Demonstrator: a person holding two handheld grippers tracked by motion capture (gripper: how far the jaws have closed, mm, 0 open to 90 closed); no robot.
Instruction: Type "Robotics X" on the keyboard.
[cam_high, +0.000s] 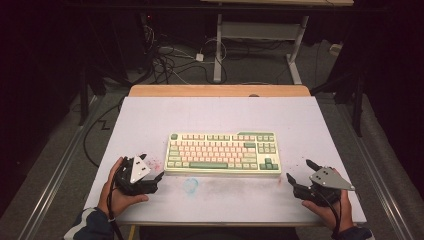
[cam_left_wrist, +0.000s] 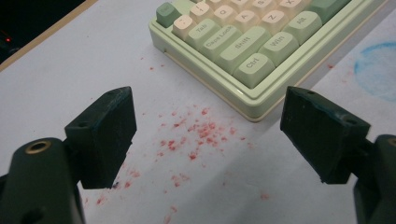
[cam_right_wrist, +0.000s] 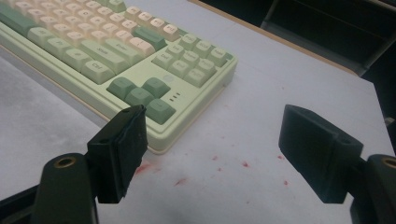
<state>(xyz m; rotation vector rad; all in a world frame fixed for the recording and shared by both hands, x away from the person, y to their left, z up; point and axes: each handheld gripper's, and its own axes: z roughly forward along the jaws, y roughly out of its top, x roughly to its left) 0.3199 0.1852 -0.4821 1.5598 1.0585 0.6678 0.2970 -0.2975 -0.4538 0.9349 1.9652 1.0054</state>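
A pale green keyboard with cream and green keys lies in the middle of the white table cover. My left gripper rests on the table just off the keyboard's near left corner, open and holding nothing. In the left gripper view the gripper points at that corner of the keyboard, near the Ctrl key. My right gripper sits off the near right corner, also open and holding nothing. The right gripper view has the gripper facing the arrow-key corner of the keyboard.
Red speckled stains mark the cover by the left gripper, and a blue ring stain lies in front of the keyboard. The table's wooden far edge shows beyond the cover. Cables and another desk's legs stand on the floor behind.
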